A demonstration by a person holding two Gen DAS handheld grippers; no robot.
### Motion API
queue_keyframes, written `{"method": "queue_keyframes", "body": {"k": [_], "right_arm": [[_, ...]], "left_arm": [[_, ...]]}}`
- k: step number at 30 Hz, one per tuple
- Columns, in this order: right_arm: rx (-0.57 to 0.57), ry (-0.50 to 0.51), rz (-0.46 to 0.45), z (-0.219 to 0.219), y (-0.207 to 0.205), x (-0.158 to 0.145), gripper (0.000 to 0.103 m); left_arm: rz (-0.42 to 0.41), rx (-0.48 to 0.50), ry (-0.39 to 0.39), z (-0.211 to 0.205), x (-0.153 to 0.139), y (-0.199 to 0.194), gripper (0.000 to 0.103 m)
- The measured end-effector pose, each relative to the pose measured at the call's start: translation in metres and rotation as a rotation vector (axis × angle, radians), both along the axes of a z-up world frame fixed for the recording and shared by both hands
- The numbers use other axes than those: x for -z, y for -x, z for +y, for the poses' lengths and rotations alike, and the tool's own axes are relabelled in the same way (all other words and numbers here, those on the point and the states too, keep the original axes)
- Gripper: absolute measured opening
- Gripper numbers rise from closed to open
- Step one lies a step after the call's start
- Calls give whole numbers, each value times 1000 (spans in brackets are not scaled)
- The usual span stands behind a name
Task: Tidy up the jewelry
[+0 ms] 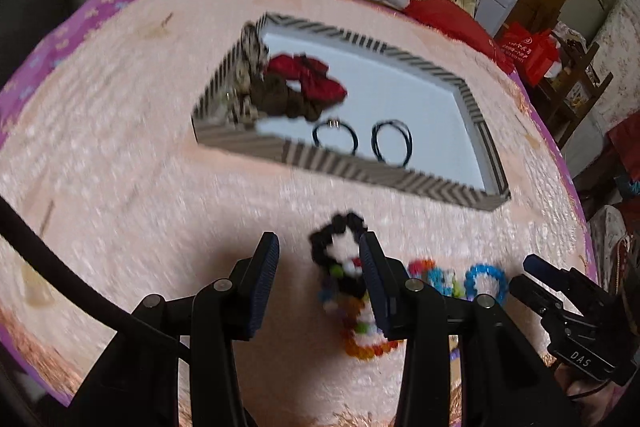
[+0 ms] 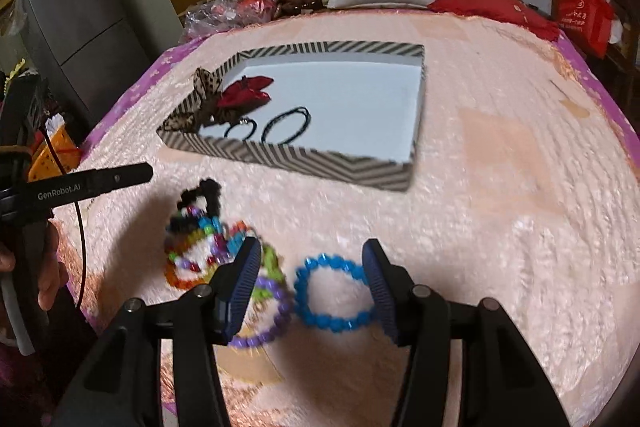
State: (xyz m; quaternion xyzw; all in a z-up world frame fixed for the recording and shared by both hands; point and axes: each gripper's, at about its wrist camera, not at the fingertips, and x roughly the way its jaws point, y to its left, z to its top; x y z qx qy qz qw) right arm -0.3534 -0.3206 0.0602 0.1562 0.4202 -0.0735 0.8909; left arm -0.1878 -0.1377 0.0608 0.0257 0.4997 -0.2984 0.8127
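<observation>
I hover my left gripper (image 1: 318,281) and right gripper (image 2: 310,285), both released and empty, over the bracelets (image 2: 334,293) heaped near the bed's (image 2: 500,227) front edge, ready to fill the tray (image 2: 308,161).

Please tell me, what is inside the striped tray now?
Inside the striped tray lie a red scrunchie, a brown scrunchie, a spotted fabric piece on its left rim, and two black loops. What lies under the fabric pile is covered.
</observation>
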Motion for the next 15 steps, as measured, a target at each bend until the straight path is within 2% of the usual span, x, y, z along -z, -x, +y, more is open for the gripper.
{"method": "queue_keyframes", "body": {"k": [9, 15], "right_arm": [[-2, -16, -8, 1, 9, 1, 55], [-25, 14, -24, 8, 7, -7, 55]], "left_arm": [[-11, -29, -25, 3, 7, 15, 30], [-38, -38, -35, 3, 2, 14, 30]]}}
